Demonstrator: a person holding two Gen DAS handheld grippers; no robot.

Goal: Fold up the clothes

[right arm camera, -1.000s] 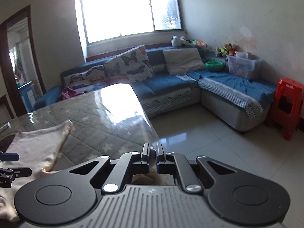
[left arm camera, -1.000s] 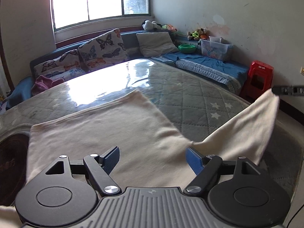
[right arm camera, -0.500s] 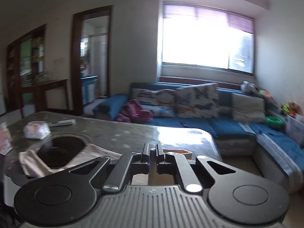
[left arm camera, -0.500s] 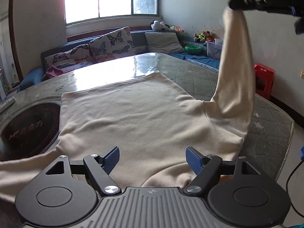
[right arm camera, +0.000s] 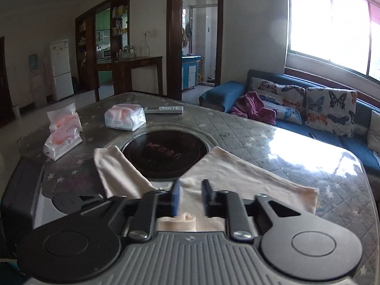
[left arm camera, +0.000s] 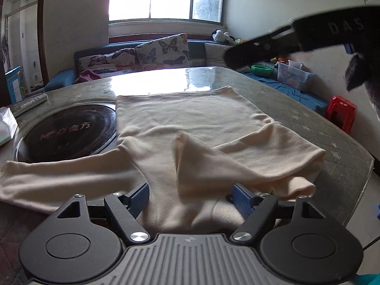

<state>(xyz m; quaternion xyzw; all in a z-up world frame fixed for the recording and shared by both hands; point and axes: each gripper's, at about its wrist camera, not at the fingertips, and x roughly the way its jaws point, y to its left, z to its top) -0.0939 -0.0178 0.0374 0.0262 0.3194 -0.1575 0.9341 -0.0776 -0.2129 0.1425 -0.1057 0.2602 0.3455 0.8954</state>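
Note:
A cream long-sleeved top point(left arm camera: 194, 123) lies flat on the quilted table. Its right sleeve point(left arm camera: 237, 159) is folded across the body, and its left sleeve point(left arm camera: 59, 178) stretches out to the left. My left gripper point(left arm camera: 191, 196) is open and empty, low over the near edge of the top. My right gripper point(right arm camera: 192, 196) has its jaws a little apart with nothing between them, above the top point(right arm camera: 237, 178). It also shows blurred at the upper right of the left wrist view point(left arm camera: 296, 40).
A round black hotplate point(right arm camera: 163, 152) is set into the table point(right arm camera: 273, 137) beside the top. Tissue packs point(right arm camera: 124, 116) and a remote point(right arm camera: 163, 109) lie beyond it. A blue sofa point(right arm camera: 308, 109) and a red stool point(left arm camera: 340, 112) stand past the table.
My right gripper carried the right sleeve up and over the body, then opened and let it go. The sleeve now lies across the top. My left gripper stayed open.

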